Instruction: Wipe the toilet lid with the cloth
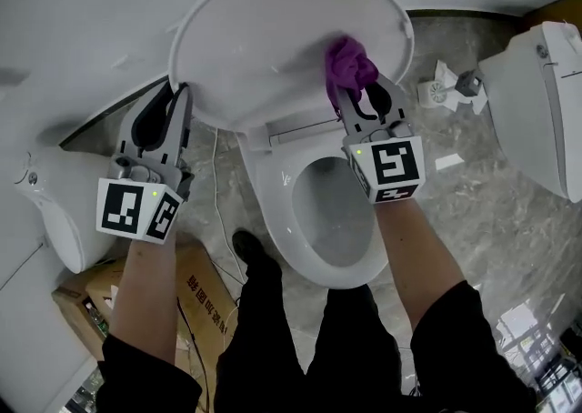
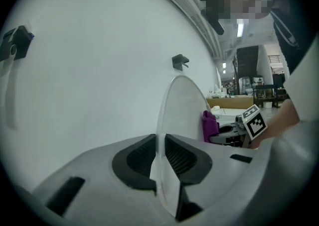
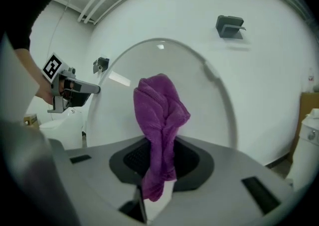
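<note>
The white toilet lid (image 1: 273,38) stands raised above the open bowl (image 1: 332,211). My left gripper (image 1: 179,91) is shut on the lid's left edge (image 2: 162,135), which runs thin between the jaws. My right gripper (image 1: 350,84) is shut on a bunched purple cloth (image 1: 348,64), and the cloth rests against the lid's inner face at its right side. In the right gripper view the cloth (image 3: 159,125) rises from the jaws in front of the lid (image 3: 164,70). From the left gripper's camera, the cloth (image 2: 209,125) shows beyond the lid.
Another white toilet (image 1: 546,102) stands at the right, and a third (image 1: 55,211) at the left by cardboard boxes (image 1: 136,302). A small white fitting (image 1: 447,88) lies on the marble floor. The person's legs stand before the bowl.
</note>
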A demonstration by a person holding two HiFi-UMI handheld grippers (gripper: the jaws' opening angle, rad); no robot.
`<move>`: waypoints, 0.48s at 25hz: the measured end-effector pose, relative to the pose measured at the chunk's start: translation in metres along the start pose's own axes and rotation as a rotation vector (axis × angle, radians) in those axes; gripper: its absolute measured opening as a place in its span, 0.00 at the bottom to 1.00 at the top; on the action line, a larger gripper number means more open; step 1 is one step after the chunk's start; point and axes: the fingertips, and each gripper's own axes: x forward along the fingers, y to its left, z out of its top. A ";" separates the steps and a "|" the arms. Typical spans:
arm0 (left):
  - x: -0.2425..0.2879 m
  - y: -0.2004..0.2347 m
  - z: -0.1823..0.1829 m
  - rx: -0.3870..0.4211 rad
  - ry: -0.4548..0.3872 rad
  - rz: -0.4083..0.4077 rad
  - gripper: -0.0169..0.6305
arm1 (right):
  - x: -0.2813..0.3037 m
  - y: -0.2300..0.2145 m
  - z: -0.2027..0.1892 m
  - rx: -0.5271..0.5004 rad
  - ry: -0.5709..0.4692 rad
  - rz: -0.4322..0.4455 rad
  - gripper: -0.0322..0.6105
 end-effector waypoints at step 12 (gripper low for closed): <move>0.002 -0.003 0.004 -0.003 -0.044 -0.002 0.13 | -0.027 -0.061 -0.029 0.026 -0.014 -0.194 0.20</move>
